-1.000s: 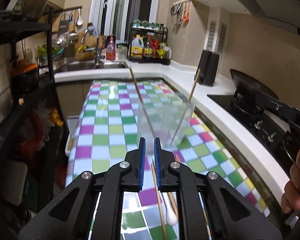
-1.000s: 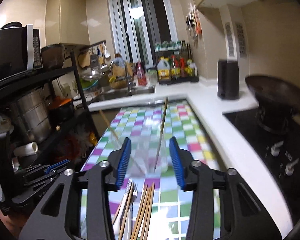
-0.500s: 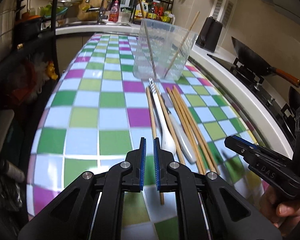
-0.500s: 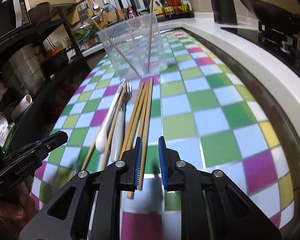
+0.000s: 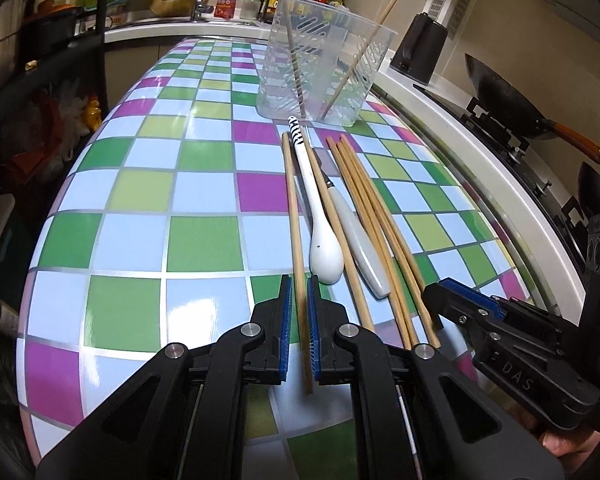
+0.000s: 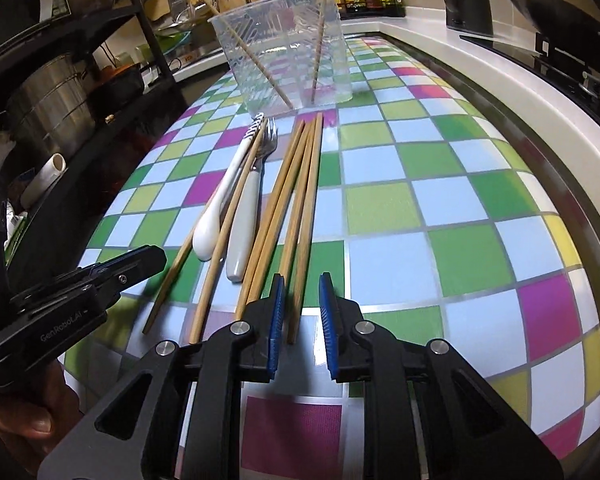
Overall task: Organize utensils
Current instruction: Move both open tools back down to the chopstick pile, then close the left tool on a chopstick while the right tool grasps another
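A clear plastic holder (image 5: pixel 324 60) stands on the checkered table with two chopsticks leaning in it; it also shows in the right wrist view (image 6: pixel 288 48). Several wooden chopsticks (image 5: pixel 376 220), a white spoon (image 5: pixel 320 236) and a white-handled fork (image 5: pixel 360 240) lie in front of it. My left gripper (image 5: pixel 298 304) has its jaws slightly apart around the near end of the leftmost chopstick (image 5: pixel 296 240). My right gripper (image 6: pixel 300 304) is open around the near end of the rightmost chopstick (image 6: pixel 304 220), which lies on the table.
A black shelf rack (image 6: pixel 80 52) with pots stands left of the table. A white counter (image 5: pixel 480 152) with a stove and wok (image 5: pixel 500 92) runs along the right. A sink and bottles are at the back.
Both grippers have come down from above the holder to the near ends of the chopsticks on the table. The right jaws closed narrow, then opened wider.
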`<state>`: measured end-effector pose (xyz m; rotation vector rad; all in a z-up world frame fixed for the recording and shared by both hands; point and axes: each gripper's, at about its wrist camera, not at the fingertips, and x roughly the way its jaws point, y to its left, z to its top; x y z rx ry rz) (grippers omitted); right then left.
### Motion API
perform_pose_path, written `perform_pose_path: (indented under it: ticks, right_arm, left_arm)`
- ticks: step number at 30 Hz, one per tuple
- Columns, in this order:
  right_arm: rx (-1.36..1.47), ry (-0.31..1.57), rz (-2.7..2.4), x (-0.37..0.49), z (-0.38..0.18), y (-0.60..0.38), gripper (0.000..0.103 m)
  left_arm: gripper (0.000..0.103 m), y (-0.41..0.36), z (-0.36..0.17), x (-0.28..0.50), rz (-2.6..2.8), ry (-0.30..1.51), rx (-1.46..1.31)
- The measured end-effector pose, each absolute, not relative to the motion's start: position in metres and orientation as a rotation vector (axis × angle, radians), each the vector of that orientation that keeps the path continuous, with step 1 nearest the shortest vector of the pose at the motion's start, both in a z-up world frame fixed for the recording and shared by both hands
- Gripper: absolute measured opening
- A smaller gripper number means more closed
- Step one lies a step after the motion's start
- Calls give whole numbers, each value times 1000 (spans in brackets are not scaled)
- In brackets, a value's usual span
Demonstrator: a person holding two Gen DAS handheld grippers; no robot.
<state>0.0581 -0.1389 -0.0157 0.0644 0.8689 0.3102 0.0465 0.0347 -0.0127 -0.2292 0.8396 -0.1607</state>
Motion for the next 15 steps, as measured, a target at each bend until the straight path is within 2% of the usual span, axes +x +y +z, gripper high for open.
perform_pose_path:
  ticks: [15]
  right_arm:
    - [18,860,281,53,-17,-139,15]
  left_arm:
    - [9,11,-19,35,-112,842,-84]
